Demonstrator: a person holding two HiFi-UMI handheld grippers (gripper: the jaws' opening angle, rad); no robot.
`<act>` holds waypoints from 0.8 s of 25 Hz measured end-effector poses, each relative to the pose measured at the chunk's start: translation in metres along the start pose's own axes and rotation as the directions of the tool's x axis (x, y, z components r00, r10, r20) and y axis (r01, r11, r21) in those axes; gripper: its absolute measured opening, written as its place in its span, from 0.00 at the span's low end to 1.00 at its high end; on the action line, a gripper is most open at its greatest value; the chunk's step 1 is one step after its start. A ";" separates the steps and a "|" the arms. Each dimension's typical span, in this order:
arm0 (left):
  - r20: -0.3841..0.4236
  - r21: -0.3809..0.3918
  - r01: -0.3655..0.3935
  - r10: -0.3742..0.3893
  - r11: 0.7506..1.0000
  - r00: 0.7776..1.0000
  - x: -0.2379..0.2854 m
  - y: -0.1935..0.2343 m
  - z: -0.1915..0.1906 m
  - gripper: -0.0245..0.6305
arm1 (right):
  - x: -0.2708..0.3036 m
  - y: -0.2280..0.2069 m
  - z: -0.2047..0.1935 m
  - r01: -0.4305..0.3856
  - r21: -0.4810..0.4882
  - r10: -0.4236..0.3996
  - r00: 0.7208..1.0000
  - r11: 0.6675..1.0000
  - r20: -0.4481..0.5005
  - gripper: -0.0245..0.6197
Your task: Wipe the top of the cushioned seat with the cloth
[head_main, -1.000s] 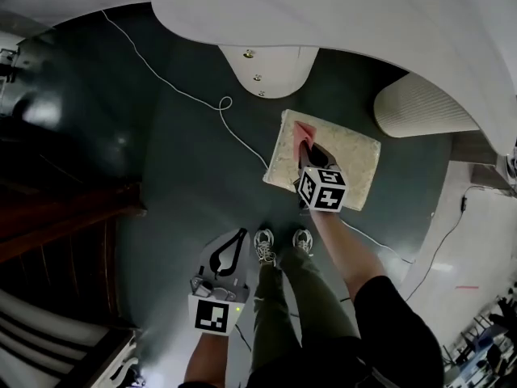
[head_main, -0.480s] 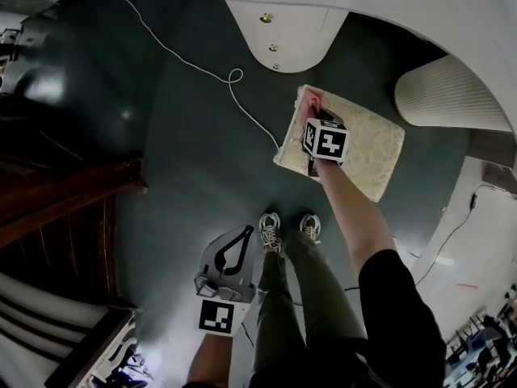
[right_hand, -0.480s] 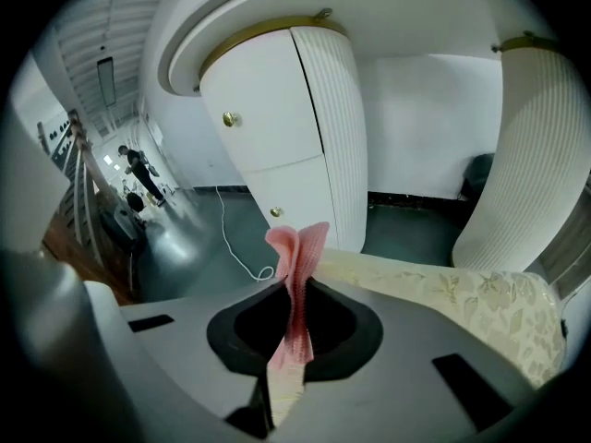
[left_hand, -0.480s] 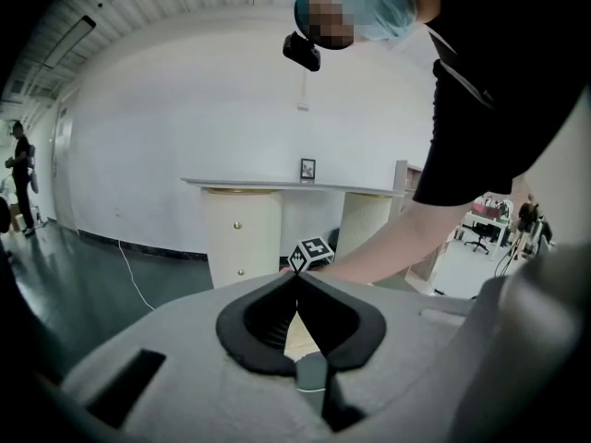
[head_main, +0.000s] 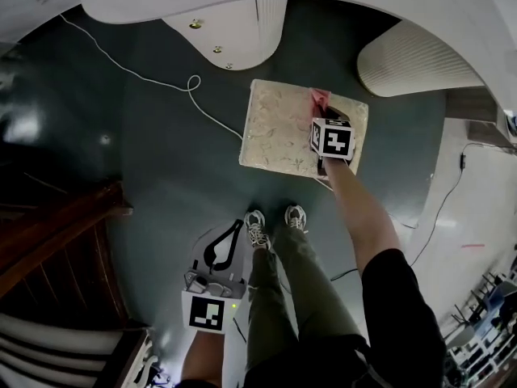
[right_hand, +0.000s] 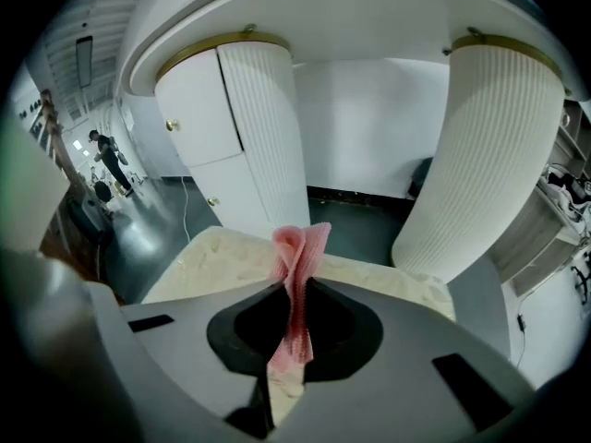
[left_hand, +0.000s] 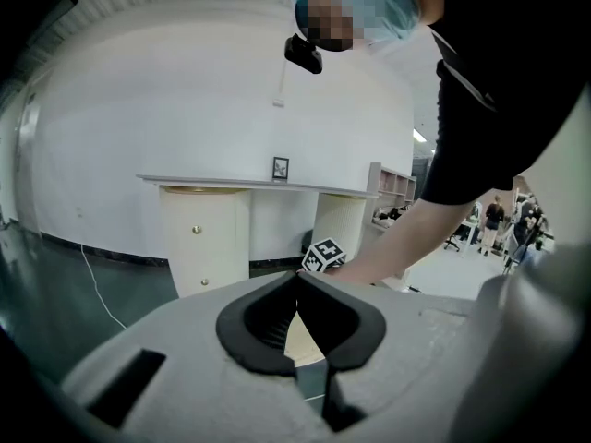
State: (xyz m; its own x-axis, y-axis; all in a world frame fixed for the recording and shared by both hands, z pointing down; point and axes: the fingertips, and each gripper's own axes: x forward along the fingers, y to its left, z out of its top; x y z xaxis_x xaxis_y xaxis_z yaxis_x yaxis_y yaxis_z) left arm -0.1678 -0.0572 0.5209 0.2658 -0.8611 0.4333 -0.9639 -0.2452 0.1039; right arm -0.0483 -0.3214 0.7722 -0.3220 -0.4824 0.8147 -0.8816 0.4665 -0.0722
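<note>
Two grippers, one busy. Right gripper (head_main: 322, 113) is clamped on the pink cloth (head_main: 318, 99), reaching out over the far right part of the cushioned seat (head_main: 279, 128). In the right gripper view the jaws pinch the cloth (right_hand: 300, 247) at mid-length. A bunched fold sticks out past the tips and a tail hangs back between the pads, so the loose end leads toward the seat top (right_hand: 222, 257). That hold looks chosen to drag the free fabric across the cushion. Whether the cloth is actually pressing on the seat I can't tell.

Left gripper (head_main: 224, 245) hangs low by the person's left leg, well apart from the seat and pointed toward it. Jaws together at the tips, nothing between them in the left gripper view (left_hand: 297, 289). Parked out of the way, likely not needed for a one-handed wipe.

Materials:
- Cloth is thin with a waffle-type weave, limp and creased.
- Seat is a square low pad on the floor (head_main: 161, 160), in cream nubby fabric with a faint pattern and soft rounded edges.
- Floor is dark green and glossy, with a thin white cable (head_main: 145, 79) looping across it.
- Ribbed white column (head_main: 412, 63) stands just beyond the seat, and a white cabinet (head_main: 234, 31) with brass knobs beside it.

Most of the seat top lies to the left of the cloth.
</note>
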 end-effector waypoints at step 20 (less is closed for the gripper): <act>0.003 0.055 0.176 -0.176 0.983 0.984 0.046 -0.061 0.022 0.06 | -0.082 -0.138 -0.045 0.148 0.106 -0.151 0.988 0.983 0.026 0.08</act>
State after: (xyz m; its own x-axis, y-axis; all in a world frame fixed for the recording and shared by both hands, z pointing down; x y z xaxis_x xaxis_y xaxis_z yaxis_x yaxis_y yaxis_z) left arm -0.0959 -0.0922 0.5145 0.4313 -0.8059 0.4057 -0.8999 -0.4165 0.1293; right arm 0.1154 -0.3130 0.7409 -0.1936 -0.5665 0.8010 -0.9511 0.3085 -0.0117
